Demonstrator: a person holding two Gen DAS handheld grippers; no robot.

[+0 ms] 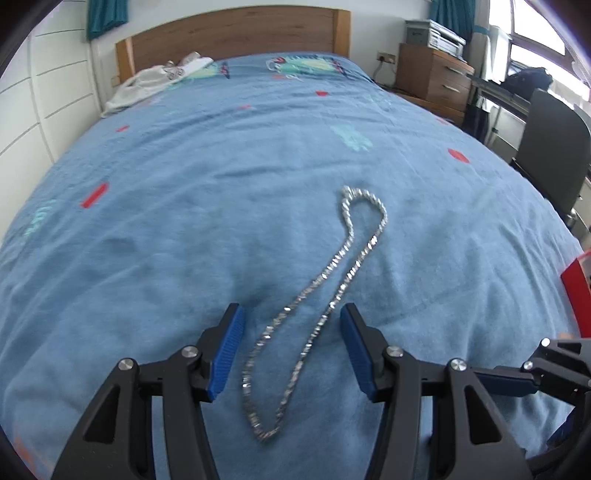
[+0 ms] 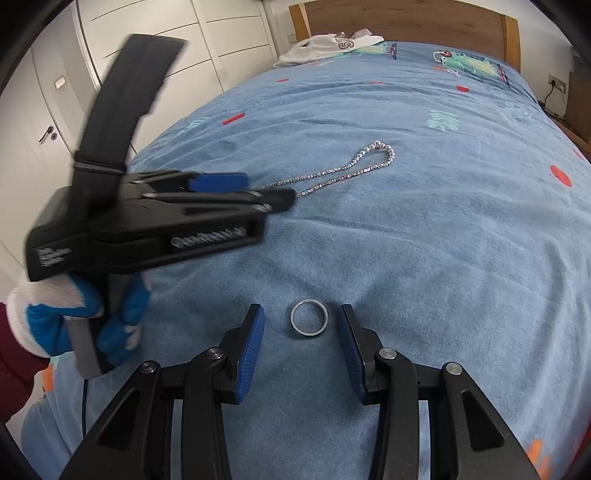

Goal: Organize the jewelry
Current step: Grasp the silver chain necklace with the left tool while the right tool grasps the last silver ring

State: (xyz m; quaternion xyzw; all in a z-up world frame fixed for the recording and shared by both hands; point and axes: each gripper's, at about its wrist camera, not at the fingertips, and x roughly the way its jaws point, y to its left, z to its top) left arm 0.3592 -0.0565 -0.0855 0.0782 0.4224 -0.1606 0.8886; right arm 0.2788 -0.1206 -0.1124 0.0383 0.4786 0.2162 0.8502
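Bedroom, blue patterned bedspread (image 1: 184, 229) as the work surface, wooden headboard (image 1: 236, 33) at the far end, white wardrobe doors (image 2: 155, 48) along one side, a wooden drawer unit (image 1: 436, 79) and a dark chair (image 1: 550, 147) on the other. Silver chain necklace (image 1: 317, 299) lies flat as a long narrow loop on the near half of the bed, long axis running from the foot edge toward the headboard, leaning slightly right in the left wrist view; rounded far end of the loop points at the headboard, near end sits between the fingers of the left gripper (image 1: 291, 350). Left gripper jaws wide, blue pads either side of the chain and clear of it, nothing clamped. Silver ring (image 2: 309, 317) lies flat on the bedspread, hole up, closer to the foot edge than the necklace and well apart from the loop's far end. Right gripper (image 2: 303, 354) stands partly open, ring centred between its pads, gap on both sides, not gripped. Right wrist view shows the left gripper from the side, held by a hand in a blue and white glove (image 2: 77, 314) with a maroon sleeve (image 2: 14, 369), its fingertips over the chain's near end. Red box (image 1: 578, 291) at the right edge of the left wrist view, near that side of the bed. White garment (image 2: 328, 44) bunched at the headboard corner. Bedspread between the jewelry and the headboard is bare fabric with shallow wrinkles; both grippers sit close together near the foot edge.
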